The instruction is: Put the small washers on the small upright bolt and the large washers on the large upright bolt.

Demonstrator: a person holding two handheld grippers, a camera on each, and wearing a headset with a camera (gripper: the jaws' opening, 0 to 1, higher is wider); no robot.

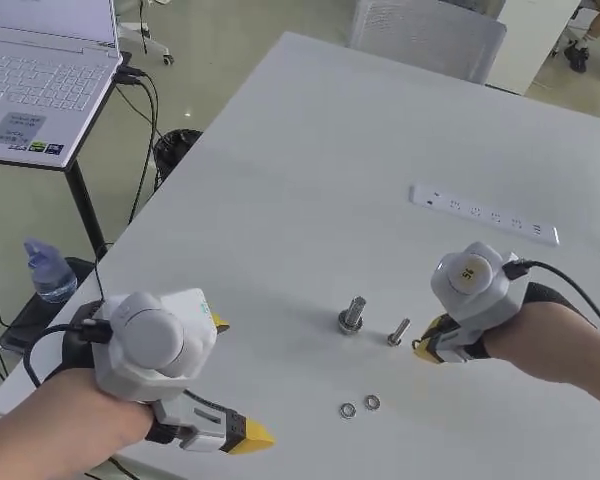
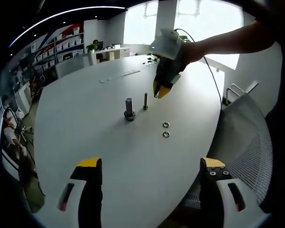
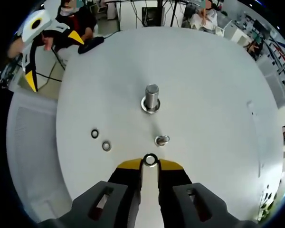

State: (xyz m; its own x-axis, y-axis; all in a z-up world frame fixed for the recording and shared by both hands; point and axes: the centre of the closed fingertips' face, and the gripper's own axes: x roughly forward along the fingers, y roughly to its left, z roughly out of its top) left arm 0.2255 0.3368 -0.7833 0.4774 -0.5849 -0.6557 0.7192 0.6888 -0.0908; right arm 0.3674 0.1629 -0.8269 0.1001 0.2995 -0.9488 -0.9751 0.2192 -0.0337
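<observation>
Right hand-held gripper point(image 3: 150, 166) has its yellow-tipped jaws pinched together on a washer point(image 3: 150, 160), holding it just in front of the small bolt point(image 3: 161, 140), which stands upright on the white tabletop point(image 1: 310, 180). Beyond it, the large bolt point(image 3: 151, 99) also stands upright; a wider ring sits at its base, though whether that is a washer or the bolt's own head cannot be told. Two loose washers point(image 1: 360, 406) lie flat side by side on the tabletop, nearer the person than the bolts. The left hand-held gripper point(image 2: 151, 164) hovers at the near edge with its jaws spread wide and nothing between them.

A white power strip point(image 1: 485, 213) lies farther back on the tabletop. A grey chair point(image 1: 430, 35) stands at the far side. Off the left edge, an open laptop point(image 1: 40, 70) rests on a separate stand, with a spray bottle point(image 1: 48, 270) below it.
</observation>
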